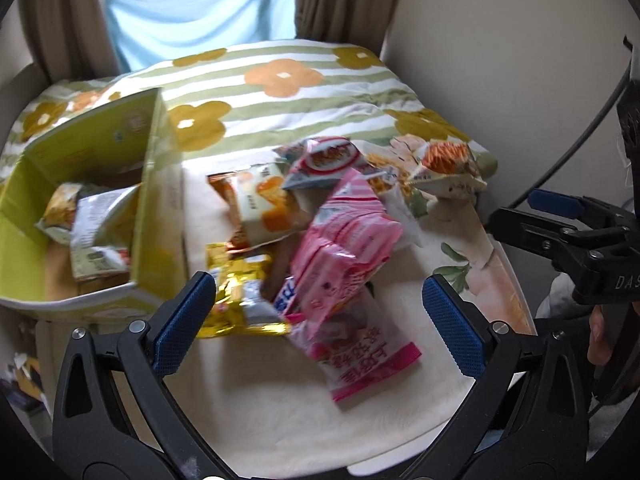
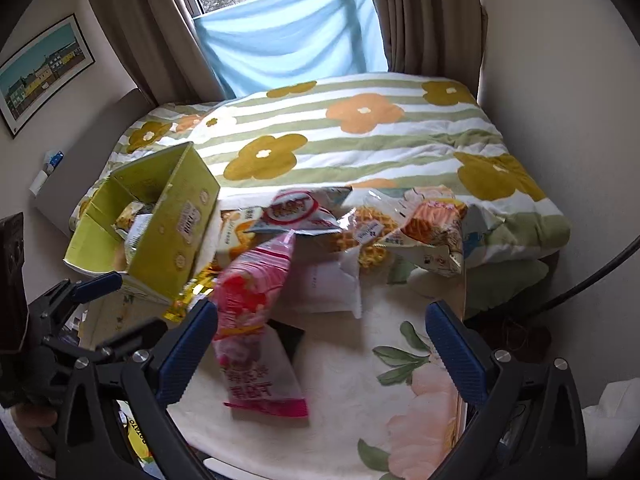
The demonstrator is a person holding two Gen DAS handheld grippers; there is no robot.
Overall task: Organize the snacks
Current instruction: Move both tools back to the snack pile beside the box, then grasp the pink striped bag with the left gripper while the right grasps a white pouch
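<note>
A pile of snack packets lies on a cream floral cloth (image 1: 280, 420). On top is a pink packet (image 1: 344, 248) over a second pink-and-white packet (image 1: 360, 352), with a gold packet (image 1: 236, 296) to the left. Behind them are an orange-and-white packet (image 1: 264, 200), a red-logo packet (image 1: 328, 156) and an orange-stick packet (image 1: 448, 164). A green cardboard box (image 1: 148, 184) at the left holds a few packets (image 1: 92, 224). My left gripper (image 1: 318, 322) hangs open above the pink packets. My right gripper (image 2: 322, 354) is open over the cloth, with the pink packet (image 2: 252, 288) by its left finger.
The cloth covers a small table (image 2: 420, 420) in front of a bed with a striped flower quilt (image 2: 360, 140). Curtains and a window are behind it, and a wall is at the right. The other gripper shows at each view's edge: the right gripper (image 1: 512, 210) and the left gripper (image 2: 116, 308).
</note>
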